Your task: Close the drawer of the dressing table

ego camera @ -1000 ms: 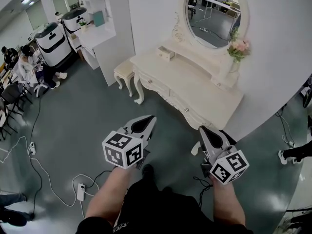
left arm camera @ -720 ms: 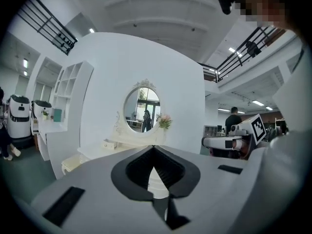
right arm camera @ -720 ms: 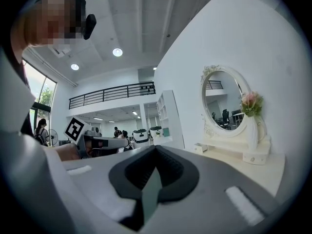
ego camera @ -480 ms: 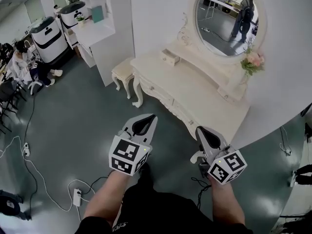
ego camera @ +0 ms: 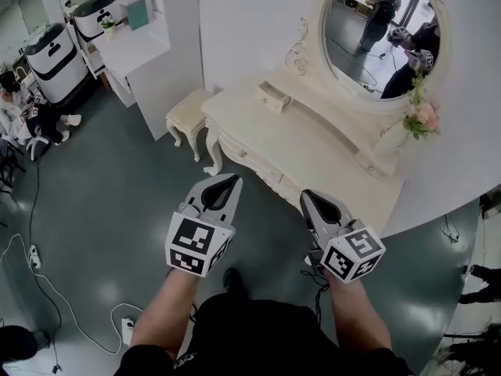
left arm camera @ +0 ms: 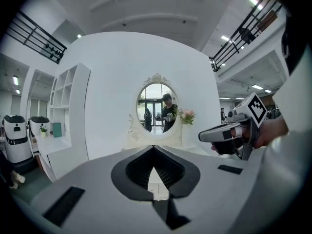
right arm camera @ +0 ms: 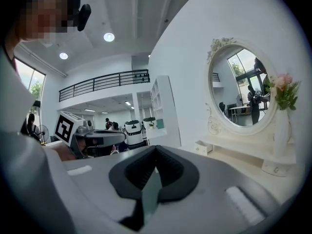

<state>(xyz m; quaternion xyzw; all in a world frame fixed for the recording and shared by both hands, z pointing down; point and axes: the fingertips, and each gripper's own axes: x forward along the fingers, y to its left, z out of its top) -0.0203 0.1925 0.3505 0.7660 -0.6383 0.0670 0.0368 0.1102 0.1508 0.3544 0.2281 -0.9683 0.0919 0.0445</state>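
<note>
The cream dressing table point(ego camera: 313, 149) stands against the white wall under an oval mirror point(ego camera: 381, 30). On its raised back shelf a small drawer point(ego camera: 272, 97) sticks out to the front; the right gripper view shows that drawer point(right arm camera: 203, 147) pulled out too. My left gripper point(ego camera: 233, 180) and right gripper point(ego camera: 306, 197) hover side by side over the floor, short of the table's front edge and pointing toward it. Both are shut with nothing between the jaws. The left gripper view faces the mirror point(left arm camera: 157, 101) over its shut tips point(left arm camera: 154, 147).
A small cream stool point(ego camera: 185, 119) stands at the table's left end. A vase of pink flowers point(ego camera: 425, 117) sits on the shelf at the right. A white shelf unit point(ego camera: 145, 45), two white machines point(ego camera: 51, 53), seated people and floor cables point(ego camera: 31, 251) lie to the left.
Both grippers have moved forward toward the dressing table, which now lies closer and more central. Their jaws stayed shut.
</note>
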